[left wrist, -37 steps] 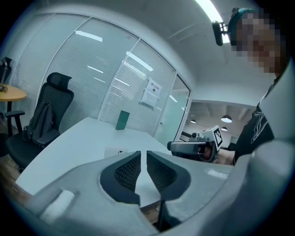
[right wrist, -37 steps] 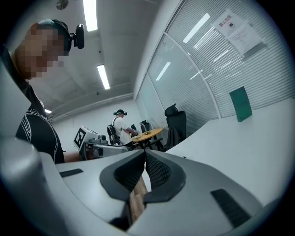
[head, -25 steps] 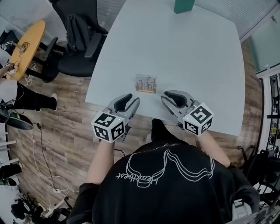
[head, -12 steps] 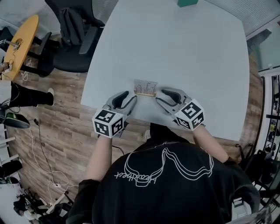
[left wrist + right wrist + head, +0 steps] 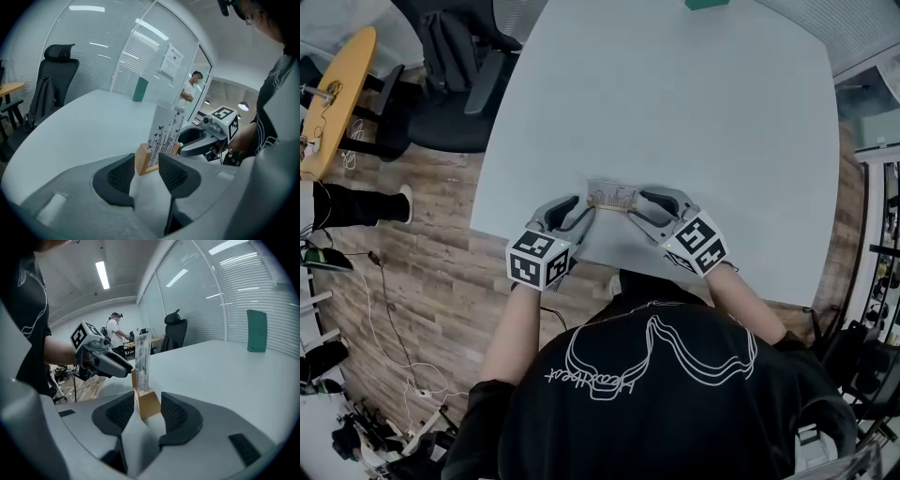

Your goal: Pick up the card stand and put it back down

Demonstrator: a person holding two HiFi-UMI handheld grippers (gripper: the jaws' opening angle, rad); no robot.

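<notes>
Currently the card stand (image 5: 612,195) stands upright on the counter (image 5: 694,103), close to its near edge. The left forearm (image 5: 520,323) and the right forearm (image 5: 752,305) reach forward and angle inward toward the card stand. The left gripper (image 5: 586,206) sits at the card stand's left end. Its jaws are spread wide, with the wooden base end between them, and the pads do not press on it. The right gripper (image 5: 636,204) sits at the card stand's right end. Its jaws are opening, with the other base end between the pads.
</notes>
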